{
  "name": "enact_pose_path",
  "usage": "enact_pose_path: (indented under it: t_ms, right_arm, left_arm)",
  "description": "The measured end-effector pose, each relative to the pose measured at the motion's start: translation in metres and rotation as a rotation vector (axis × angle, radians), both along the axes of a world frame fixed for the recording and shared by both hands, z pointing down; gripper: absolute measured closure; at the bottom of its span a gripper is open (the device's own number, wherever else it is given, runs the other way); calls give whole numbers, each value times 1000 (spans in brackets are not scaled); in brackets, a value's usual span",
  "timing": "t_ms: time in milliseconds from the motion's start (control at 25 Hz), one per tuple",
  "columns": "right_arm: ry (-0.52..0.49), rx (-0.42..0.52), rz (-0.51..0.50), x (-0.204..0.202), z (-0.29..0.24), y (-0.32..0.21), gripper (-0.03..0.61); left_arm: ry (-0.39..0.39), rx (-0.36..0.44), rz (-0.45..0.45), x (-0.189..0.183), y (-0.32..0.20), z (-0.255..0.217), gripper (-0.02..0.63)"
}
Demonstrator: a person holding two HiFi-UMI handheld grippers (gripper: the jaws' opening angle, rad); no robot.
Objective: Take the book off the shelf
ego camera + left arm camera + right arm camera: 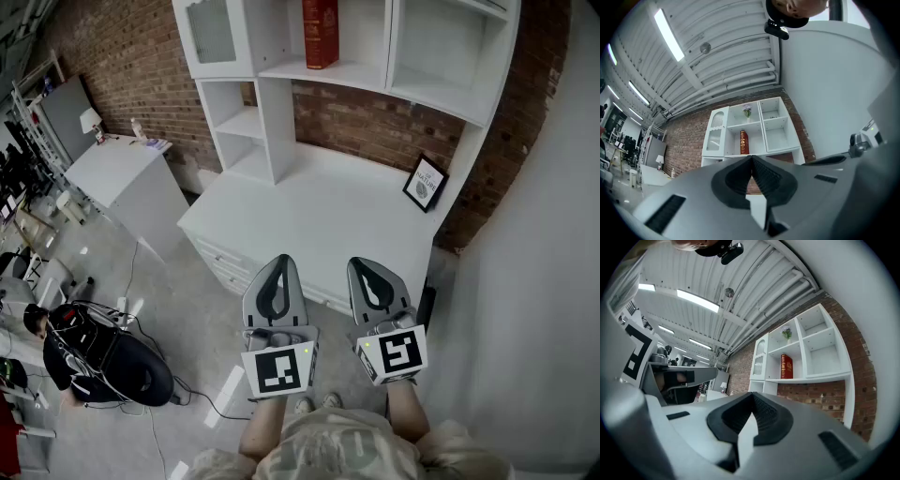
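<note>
A red book (pixel 320 33) stands upright in the middle compartment of the white shelf unit (pixel 272 131); it shows too as the book (pixel 744 141) in the left gripper view and the book (pixel 786 366) in the right gripper view. My left gripper (pixel 282 260) and my right gripper (pixel 360 263) are side by side, low over the desk's front edge, far short of the shelf. Both are shut with nothing between the jaws, tips touching. The left gripper (pixel 752 157) and right gripper (pixel 752 394) point up toward the shelf.
A white desk (pixel 319 216) carries the shelf unit against a brick wall. A framed picture (pixel 425 181) leans at its back right. A small flower vase (pixel 747 111) stands on the shelf above the book. A white cabinet (pixel 122 178) is at left, and a person sits on the floor (pixel 56 352).
</note>
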State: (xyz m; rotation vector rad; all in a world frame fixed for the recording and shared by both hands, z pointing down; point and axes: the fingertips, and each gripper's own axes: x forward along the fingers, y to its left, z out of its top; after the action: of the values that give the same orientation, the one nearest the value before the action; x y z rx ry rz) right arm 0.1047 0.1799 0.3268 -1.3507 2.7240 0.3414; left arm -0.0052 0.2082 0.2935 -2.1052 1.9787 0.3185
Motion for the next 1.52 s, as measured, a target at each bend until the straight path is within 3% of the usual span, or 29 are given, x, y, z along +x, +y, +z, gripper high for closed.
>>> enact_pose_path:
  t_ms: [320,520,880,1120,1320,1520]
  right_arm:
    - [24,21,10,0,-5,-1,565]
    - [-26,-13,19,16,-2,-6,565]
    - [-17,-91,-18,29,31,-23,565]
    - [-4,-74,-61,19,30,-28,565]
    - [-60,-81,-12,29,31,-63,565]
    - [-91,-80,-36,-12,35,-112,565]
  left_arm:
    - [-28,-3,3,2,-1,2,601]
    - [-20,-11,-12,3,-4,3,601]
    - [-15,-37,-37,16,-14,19,601]
    - [-9,-53,-80,-4,-24,30,601]
    - [-16,-29,-57,-9,-56,24,601]
    - [-30,0,-57,-43,-97,25,601]
